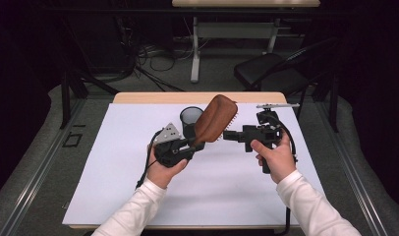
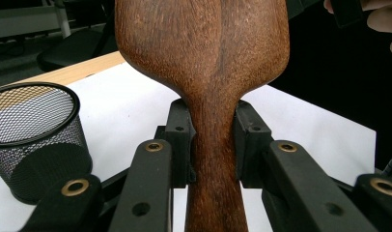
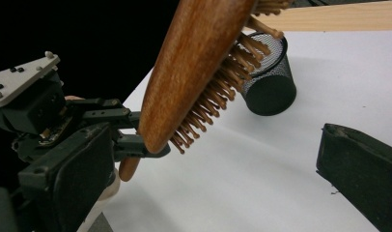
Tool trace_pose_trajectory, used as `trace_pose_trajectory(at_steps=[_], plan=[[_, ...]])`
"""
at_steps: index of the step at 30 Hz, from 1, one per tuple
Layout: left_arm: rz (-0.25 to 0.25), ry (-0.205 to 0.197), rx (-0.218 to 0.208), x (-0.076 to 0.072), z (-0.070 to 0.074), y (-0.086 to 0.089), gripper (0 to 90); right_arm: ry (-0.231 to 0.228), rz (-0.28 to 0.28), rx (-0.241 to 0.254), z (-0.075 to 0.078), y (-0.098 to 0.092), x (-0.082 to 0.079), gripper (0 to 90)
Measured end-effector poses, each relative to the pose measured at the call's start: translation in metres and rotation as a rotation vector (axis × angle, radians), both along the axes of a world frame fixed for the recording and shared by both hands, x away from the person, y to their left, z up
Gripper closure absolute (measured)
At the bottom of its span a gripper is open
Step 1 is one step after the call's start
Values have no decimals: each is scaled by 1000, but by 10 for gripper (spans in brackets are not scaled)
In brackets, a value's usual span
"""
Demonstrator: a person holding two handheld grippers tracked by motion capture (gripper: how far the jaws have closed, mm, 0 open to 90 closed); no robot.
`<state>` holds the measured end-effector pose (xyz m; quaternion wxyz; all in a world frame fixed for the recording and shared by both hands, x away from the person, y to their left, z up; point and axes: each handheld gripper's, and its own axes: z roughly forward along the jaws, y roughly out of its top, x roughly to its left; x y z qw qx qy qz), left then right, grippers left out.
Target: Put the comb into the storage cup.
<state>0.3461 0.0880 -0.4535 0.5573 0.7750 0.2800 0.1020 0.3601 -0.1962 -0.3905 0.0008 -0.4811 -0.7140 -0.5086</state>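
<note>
A brown wooden hairbrush (image 1: pixel 216 118) is held up over the table, tilted, with its head up and to the right. My left gripper (image 1: pixel 197 143) is shut on its handle. In the left gripper view the two pads clamp the handle's neck (image 2: pixel 213 140) from both sides, and the smooth back of the brush (image 2: pixel 203 48) faces the camera. My right gripper (image 1: pixel 233 133) stands open just right of the brush head, pointing left at it. In the right gripper view its jaws (image 3: pixel 216 140) stand wide apart and the bristles (image 3: pixel 218 92) hang in front of them, untouched.
A black mesh cup (image 1: pixel 190 118) stands on the white sheet (image 1: pixel 138 196) just behind the brush, also seen as a cup (image 2: pixel 35 130) and a cup (image 3: pixel 269 77). The wooden table edge (image 1: pixel 138 97) runs at the back. A black chair (image 1: pixel 271 69) stands beyond it.
</note>
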Motion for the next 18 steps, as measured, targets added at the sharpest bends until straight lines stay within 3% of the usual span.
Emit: trace_pose_trajectory(at_steps=[18], plan=[[-6,3,-10,-1,-2,-1,719,30,-11,35,2,7,20,0]])
